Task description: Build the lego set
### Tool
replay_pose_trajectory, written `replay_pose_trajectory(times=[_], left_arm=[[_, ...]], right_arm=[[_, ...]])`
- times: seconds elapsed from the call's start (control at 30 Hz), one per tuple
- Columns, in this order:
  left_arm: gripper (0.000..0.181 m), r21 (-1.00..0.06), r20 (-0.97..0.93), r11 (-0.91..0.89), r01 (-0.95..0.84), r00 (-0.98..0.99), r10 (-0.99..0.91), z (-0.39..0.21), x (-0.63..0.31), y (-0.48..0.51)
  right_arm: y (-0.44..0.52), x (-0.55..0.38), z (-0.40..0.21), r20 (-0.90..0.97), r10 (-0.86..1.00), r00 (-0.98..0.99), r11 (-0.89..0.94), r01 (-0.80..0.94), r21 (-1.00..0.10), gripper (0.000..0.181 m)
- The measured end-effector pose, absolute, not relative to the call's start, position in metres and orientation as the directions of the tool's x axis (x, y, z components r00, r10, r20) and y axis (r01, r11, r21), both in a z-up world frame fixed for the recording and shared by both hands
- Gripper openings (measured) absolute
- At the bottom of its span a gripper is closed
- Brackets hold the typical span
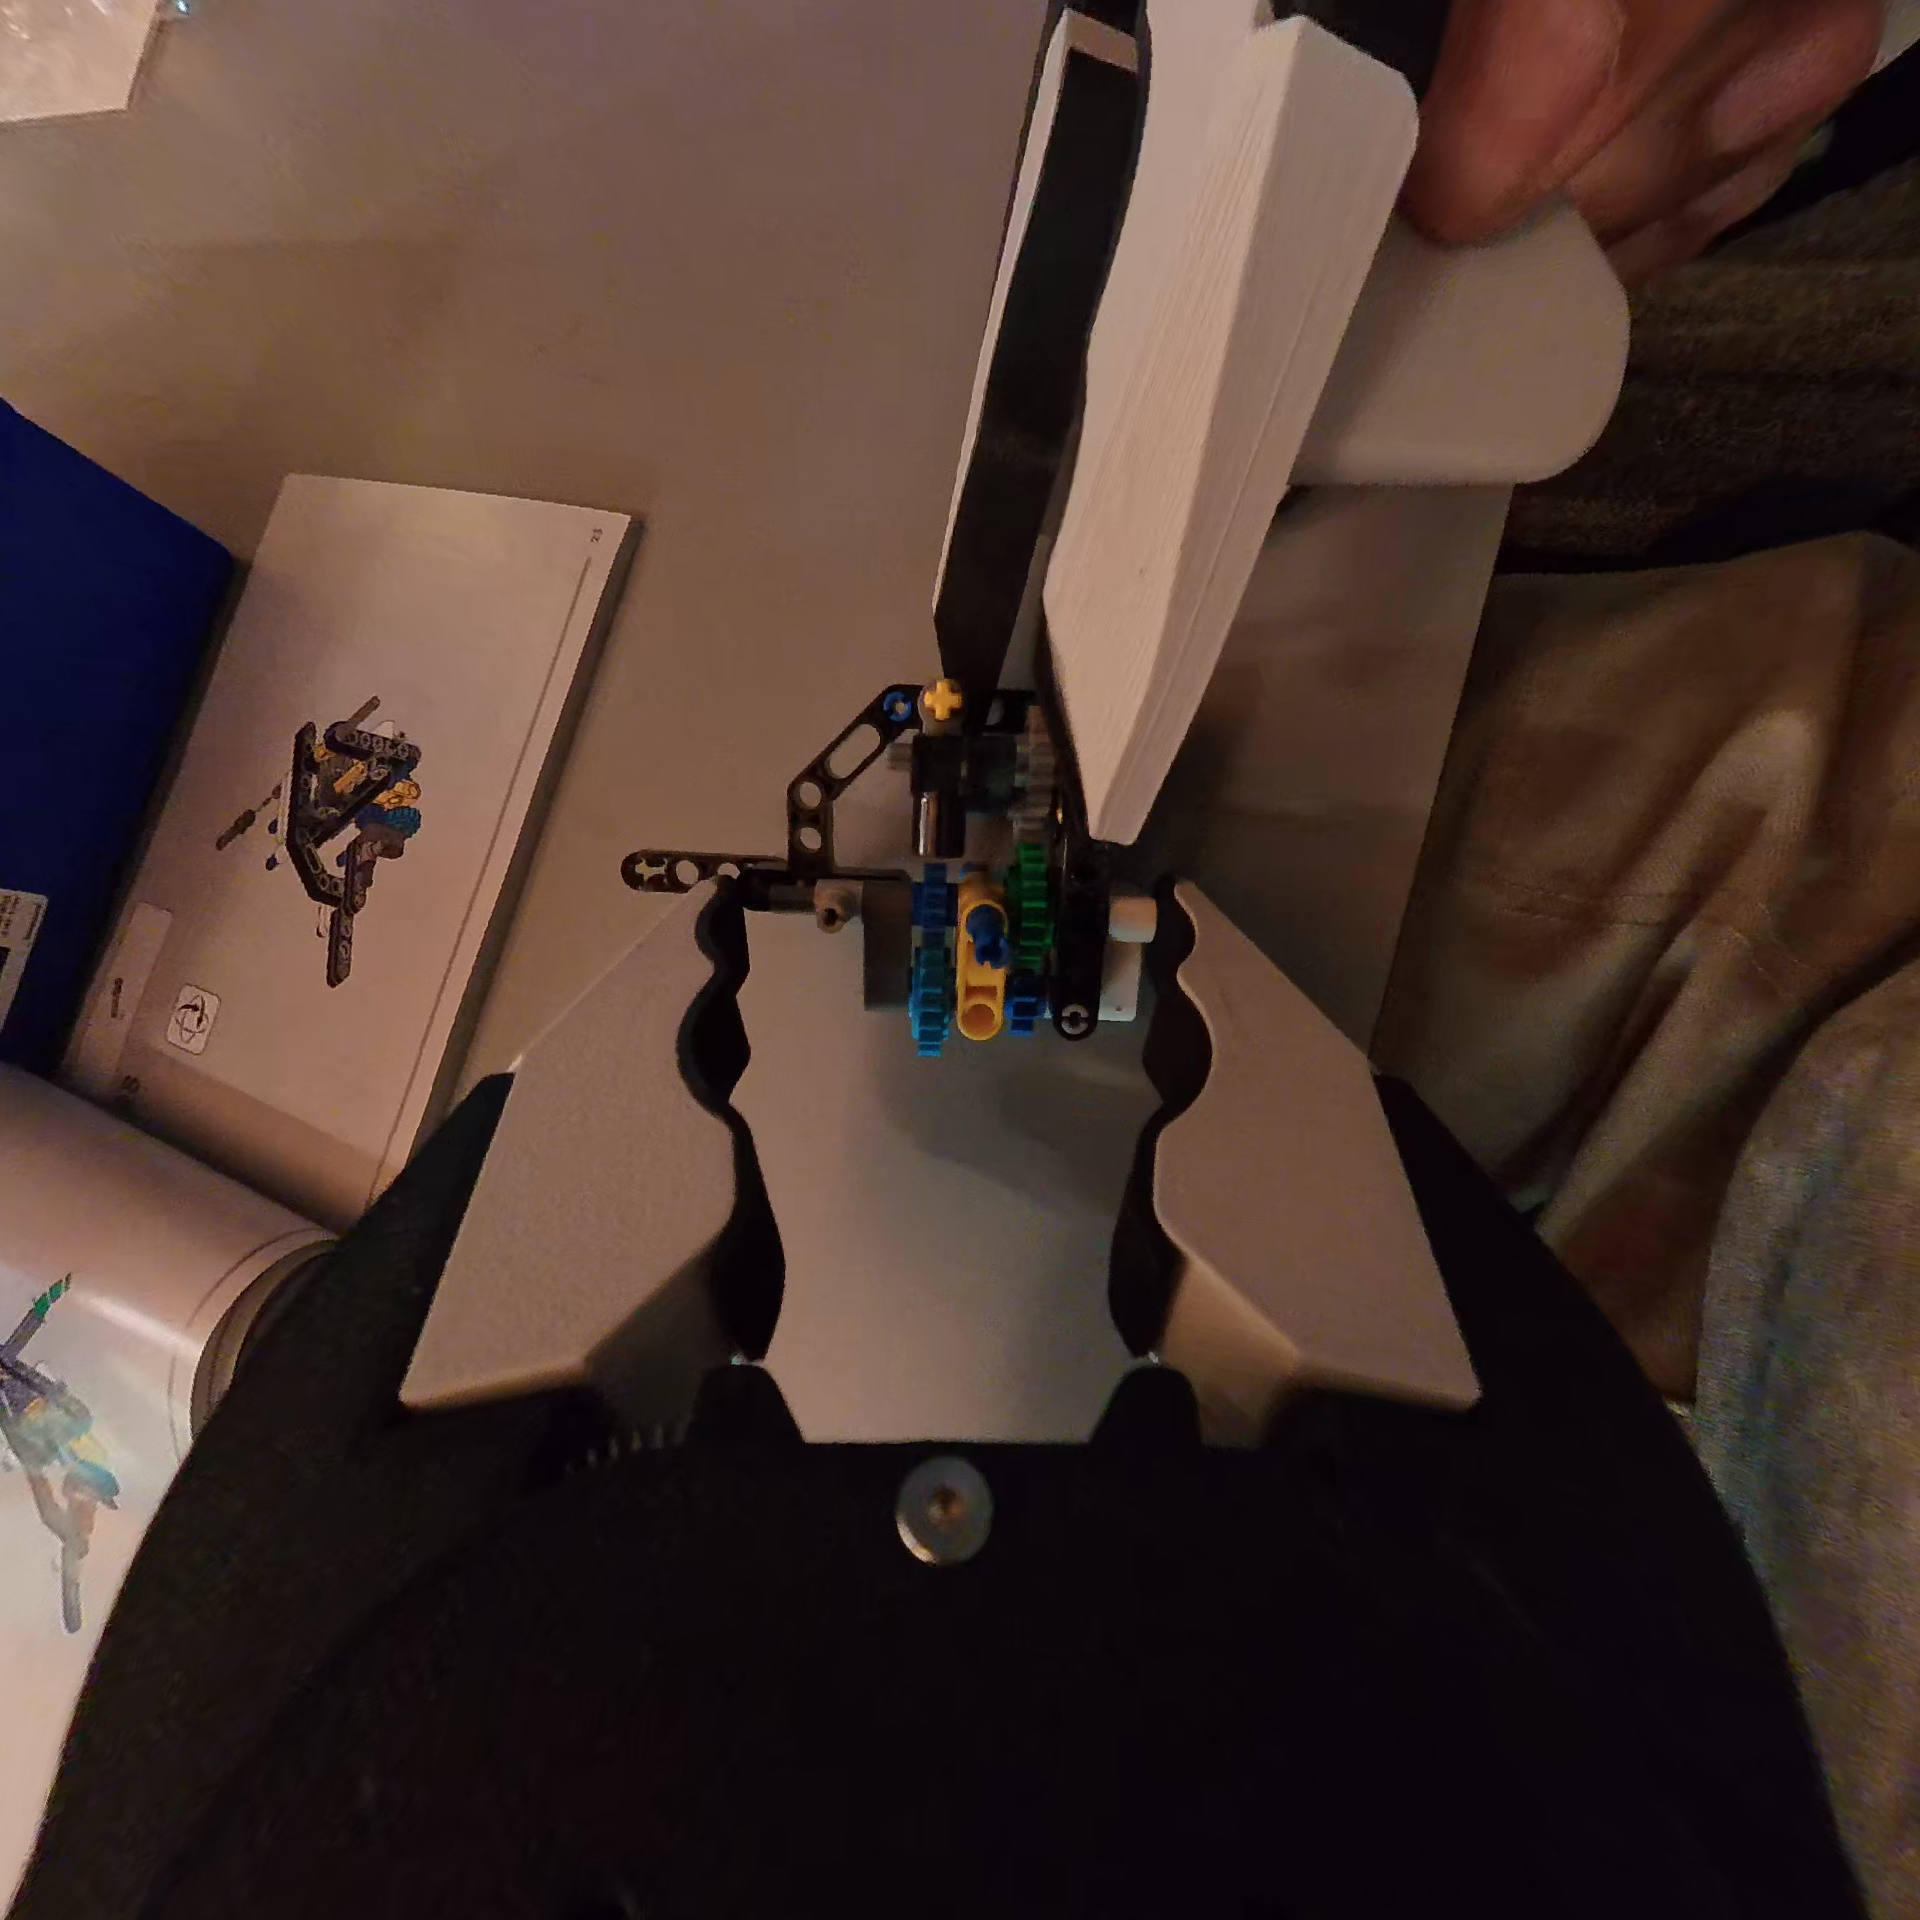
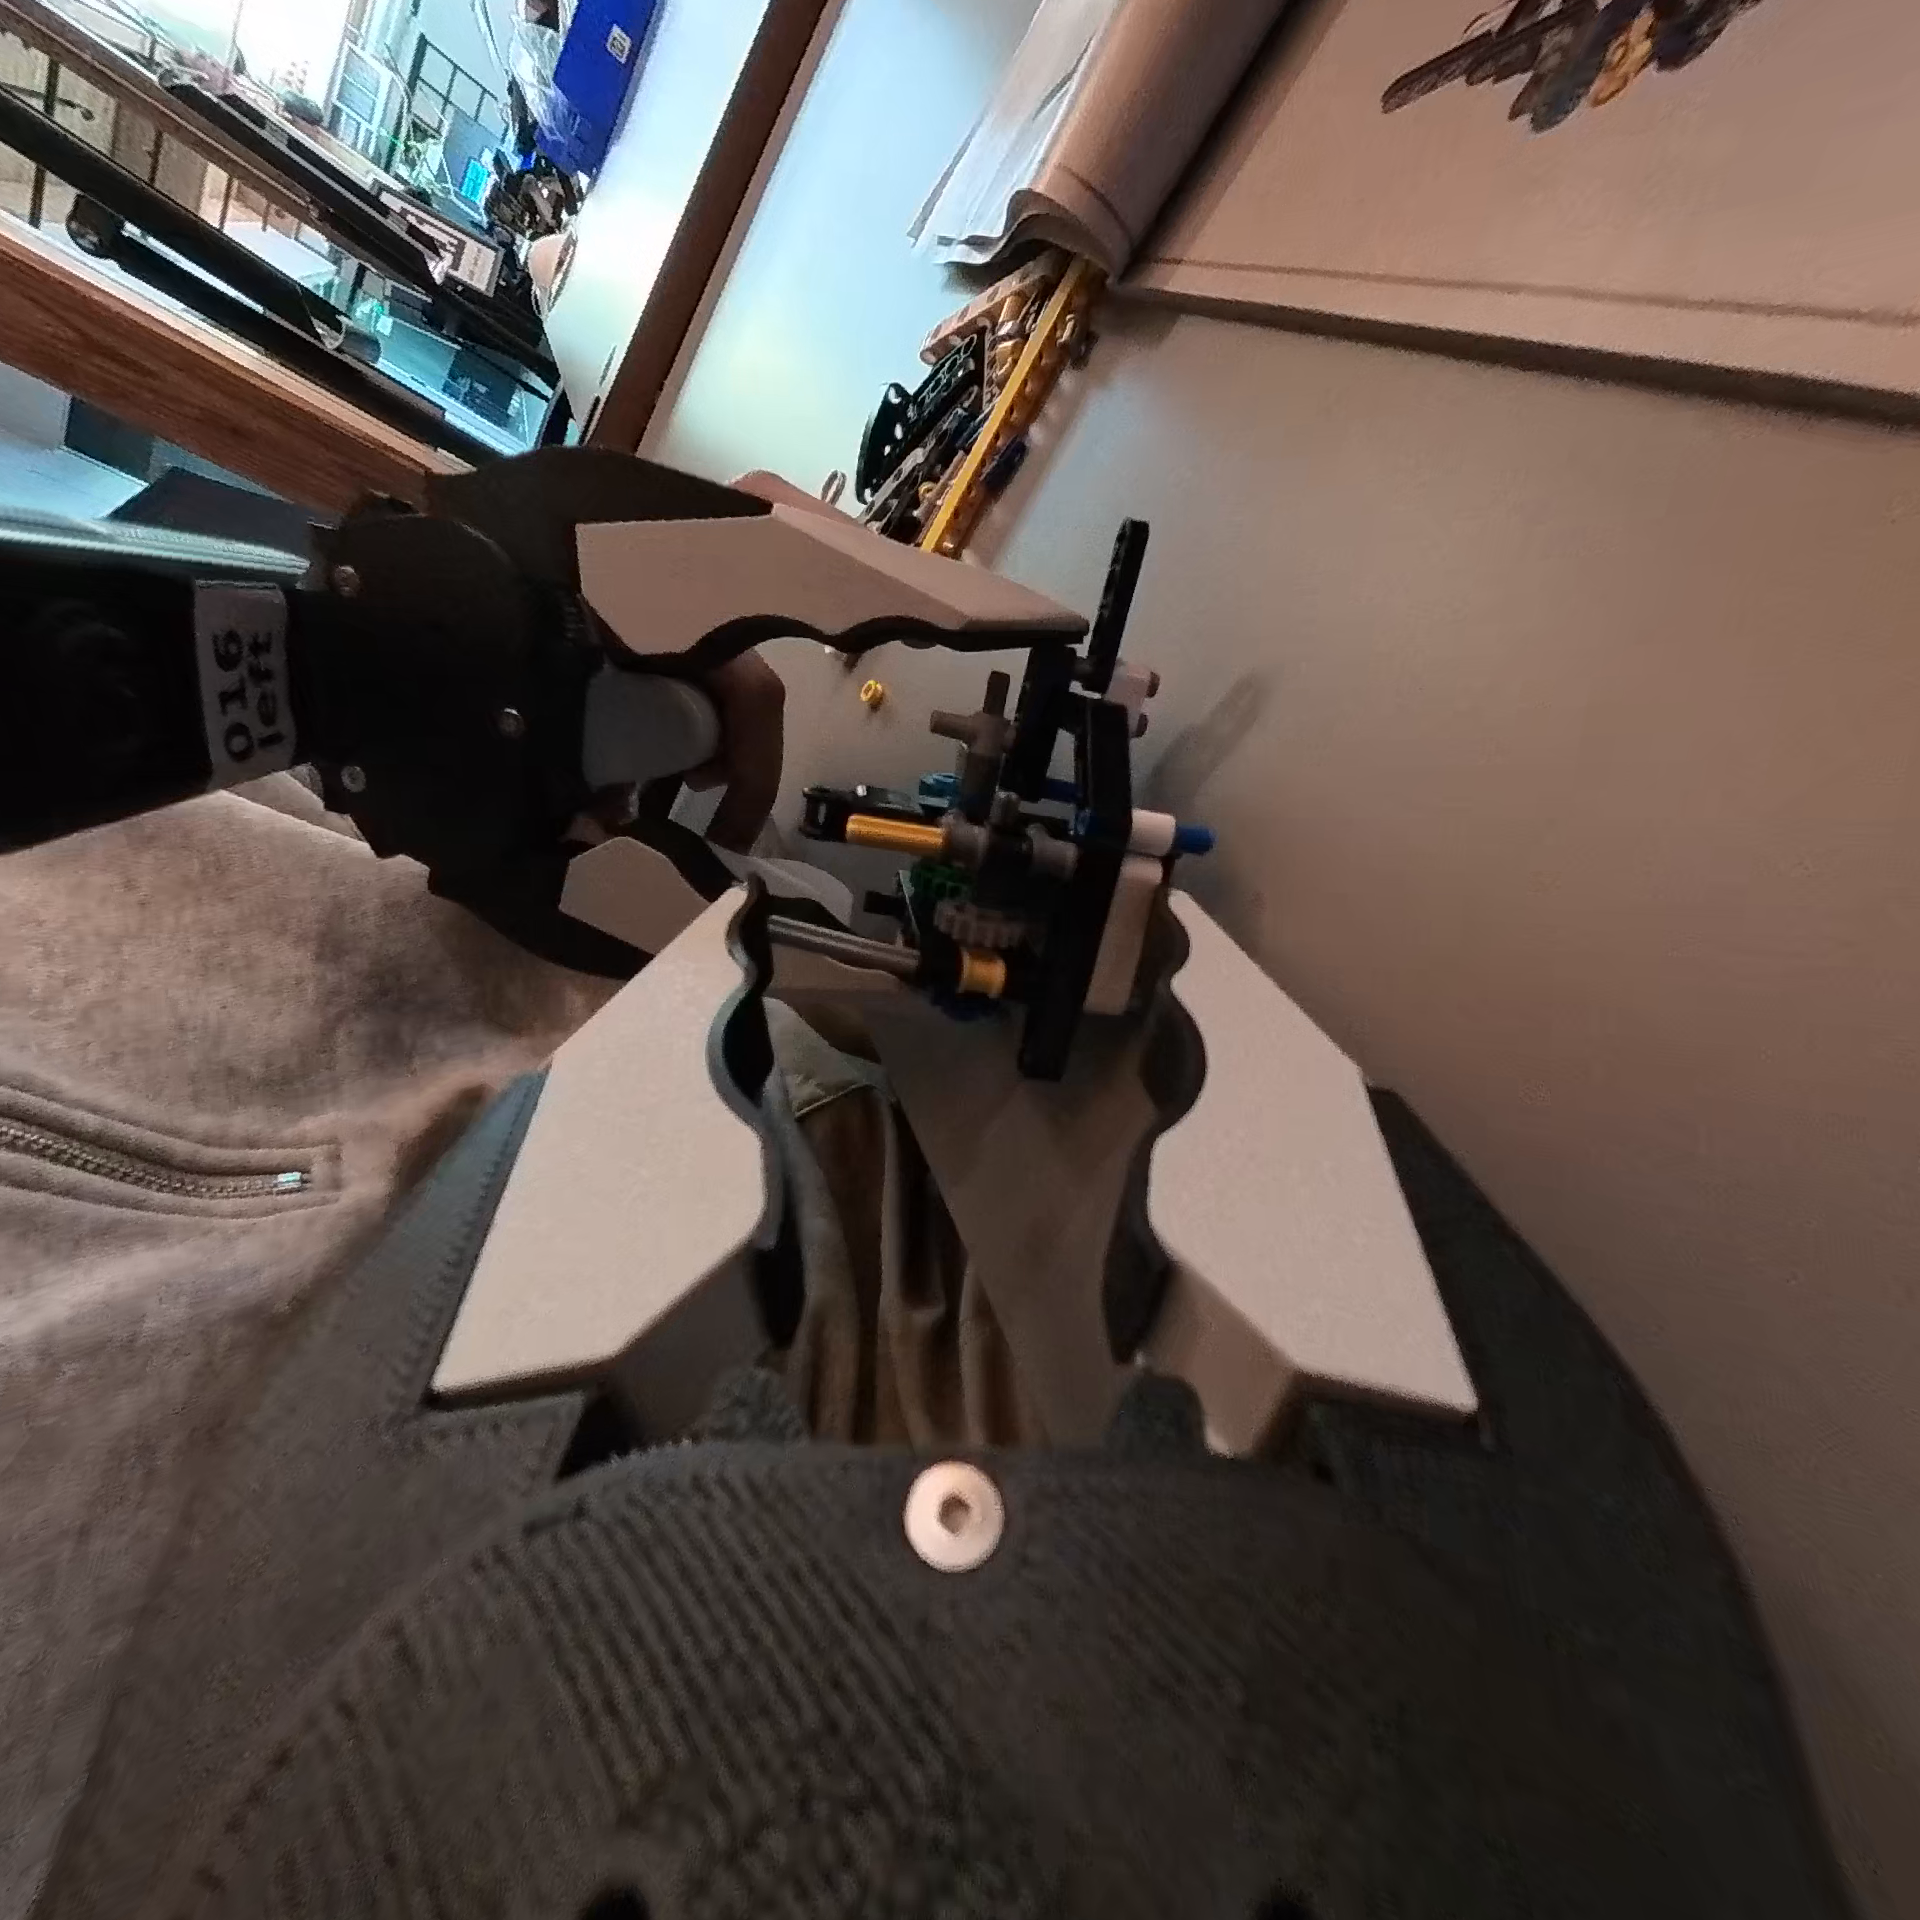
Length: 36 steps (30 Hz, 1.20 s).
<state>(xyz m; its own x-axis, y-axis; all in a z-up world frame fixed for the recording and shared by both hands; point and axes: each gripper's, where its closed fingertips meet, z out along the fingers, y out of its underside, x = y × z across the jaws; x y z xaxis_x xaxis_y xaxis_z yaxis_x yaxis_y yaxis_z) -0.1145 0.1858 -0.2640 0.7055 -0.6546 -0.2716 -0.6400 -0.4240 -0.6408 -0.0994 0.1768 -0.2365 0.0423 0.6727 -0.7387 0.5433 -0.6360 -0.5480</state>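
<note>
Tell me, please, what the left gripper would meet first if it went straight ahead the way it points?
Most likely the small lego assembly, sitting right between the left gripper fingertips. The right gripper grips the same assembly from above, just beyond; depth is hard to judge.

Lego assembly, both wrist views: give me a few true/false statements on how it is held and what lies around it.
1. Both grippers have their fingers around the lego assembly. True: the left gripper and the right gripper each close on it.
2. The assembly lies flat on the table, untouched. False: it is held between the two grippers.
3. An open instruction booklet lies on the table to the left in the left wrist view. True.
4. The assembly carries a red gear. False: the gears seen are blue and green.
5. More lego parts lie farther off on the table. True.
</note>
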Motion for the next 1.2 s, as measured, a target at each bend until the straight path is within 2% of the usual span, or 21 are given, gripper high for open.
replay_pose_trajectory(times=[1.03,1.2], left_arm=[[0.078,-0.644,-0.275,-0.424,-0.636,0.710,-0.648,-0.2617,-0.1089,0.1829],[0.078,-0.655,-0.263,-0.434,-0.619,0.725,-0.636,-0.2627,-0.1111,0.1837]], right_arm=[[0.1766,-0.0991,-0.2360,-0.733,0.678,0.044,-0.634,0.540,-0.554,0.071],[0.1774,-0.1027,-0.2347,-0.674,0.736,0.065,-0.593,0.542,-0.596,0.073]])
